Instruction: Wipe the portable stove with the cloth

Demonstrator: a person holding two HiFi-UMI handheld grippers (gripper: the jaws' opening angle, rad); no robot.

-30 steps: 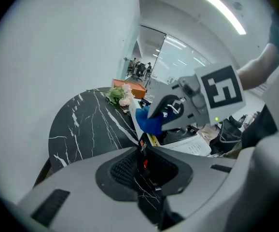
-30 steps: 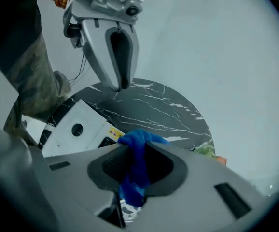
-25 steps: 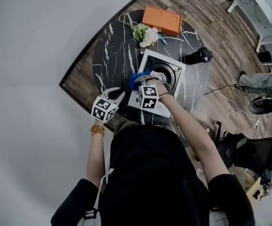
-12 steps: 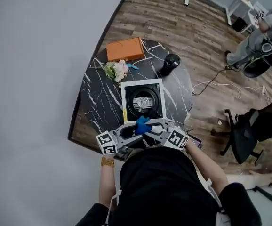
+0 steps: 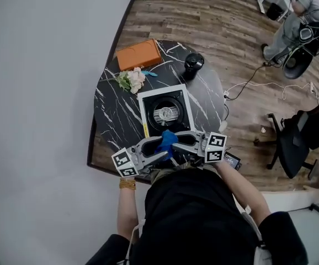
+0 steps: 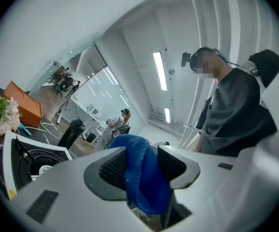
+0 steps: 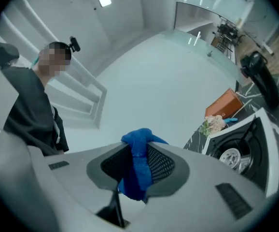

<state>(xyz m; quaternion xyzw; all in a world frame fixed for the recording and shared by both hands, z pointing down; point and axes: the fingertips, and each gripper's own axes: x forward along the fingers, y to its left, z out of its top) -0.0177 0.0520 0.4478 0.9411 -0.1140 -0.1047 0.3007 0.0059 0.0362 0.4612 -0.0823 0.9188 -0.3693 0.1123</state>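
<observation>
The white portable stove with its black round burner sits on the black marble table; it also shows in the left gripper view as the stove and in the right gripper view as the stove. A blue cloth hangs above the stove's near edge, between both grippers. My right gripper is shut on the cloth, which sticks out past its pads. My left gripper faces it. Its jaws stand wide and have just been closing, with a bunch of the cloth between them.
An orange box, a small bunch of flowers and a black round object lie on the far half of the table. A black office chair and floor cables are to the right. A person sits far right.
The right gripper lifted the cloth off the stove top and drew back toward me. The left gripper rose from the table's edge to meet it, and the cloth now sits between both.
</observation>
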